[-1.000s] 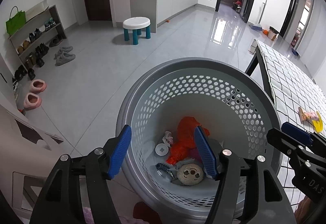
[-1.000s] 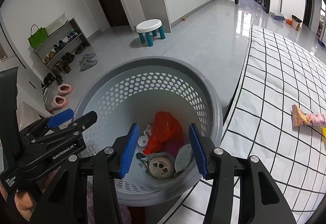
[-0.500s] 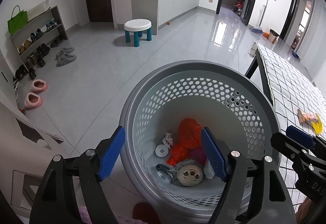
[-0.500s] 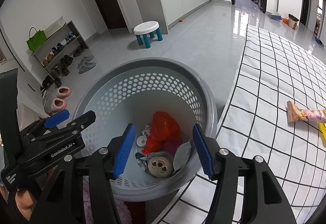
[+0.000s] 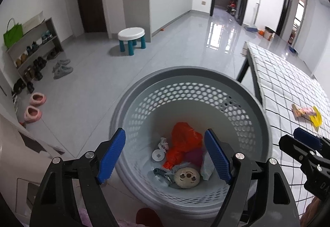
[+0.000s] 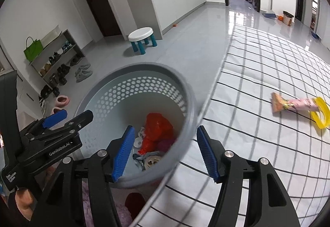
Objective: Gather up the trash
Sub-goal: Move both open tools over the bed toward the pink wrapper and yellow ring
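Trash (image 5: 183, 156) in basket (image 5: 206, 76), below empty, opening right hand-held gripper (image 6: 165, 152)

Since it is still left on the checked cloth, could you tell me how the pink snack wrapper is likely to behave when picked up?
The pink snack wrapper looks like thin crinkled film, so it is probably light and floppy, sagging from wherever it is pinched. It lies flat on the checked cloth, so the pads may slide on it. Its far end meets the yellow ring, which might shift too.

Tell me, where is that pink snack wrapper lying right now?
The pink snack wrapper lies on the black-and-white checked mattress, right of the grey perforated basket, its far end touching a yellow plastic ring.
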